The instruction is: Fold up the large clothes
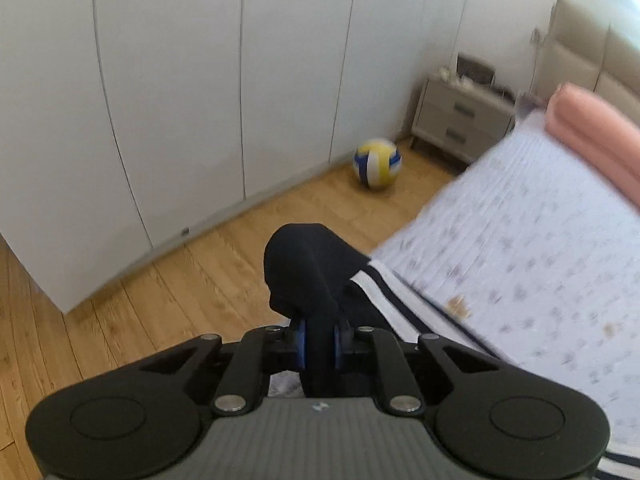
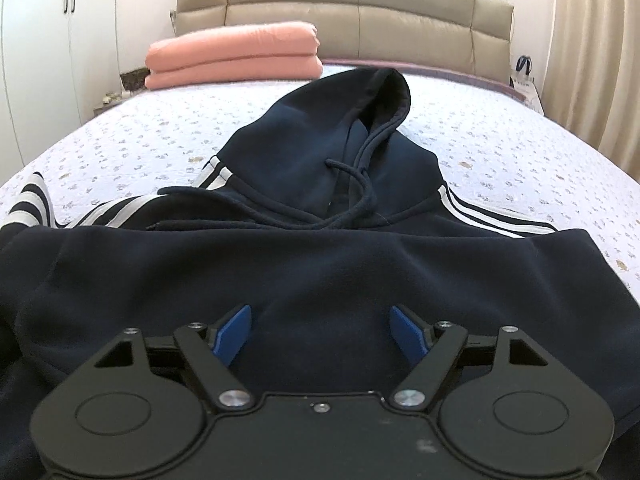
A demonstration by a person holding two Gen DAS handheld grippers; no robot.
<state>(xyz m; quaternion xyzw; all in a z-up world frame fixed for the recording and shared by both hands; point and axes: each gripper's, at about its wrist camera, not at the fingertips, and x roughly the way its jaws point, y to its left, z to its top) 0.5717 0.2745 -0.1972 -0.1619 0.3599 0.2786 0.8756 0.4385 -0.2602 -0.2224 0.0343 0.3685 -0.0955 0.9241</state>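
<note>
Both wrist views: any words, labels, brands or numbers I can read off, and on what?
None can be read.
Small pale mark on the left tongs' grey housing: a symbol, too small to make out.
Bag beside the bed's headboard: any print is too blurred.
Navy hoodie: white stripes only, no lettering showing.
Volleyball: blurred, no text legible.

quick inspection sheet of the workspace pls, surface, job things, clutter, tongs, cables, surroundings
surface: bed with a patterned cover
job's things: navy hoodie spread on the bed, hood toward the headboard
clutter: folded pink blankets stacked near the headboard
tongs: left tongs shut on the hoodie's sleeve at the bed edge; right tongs open over the hoodie body
cables: nothing seen
surroundings: white wardrobe, ball on the wood floor, nightstand
</note>
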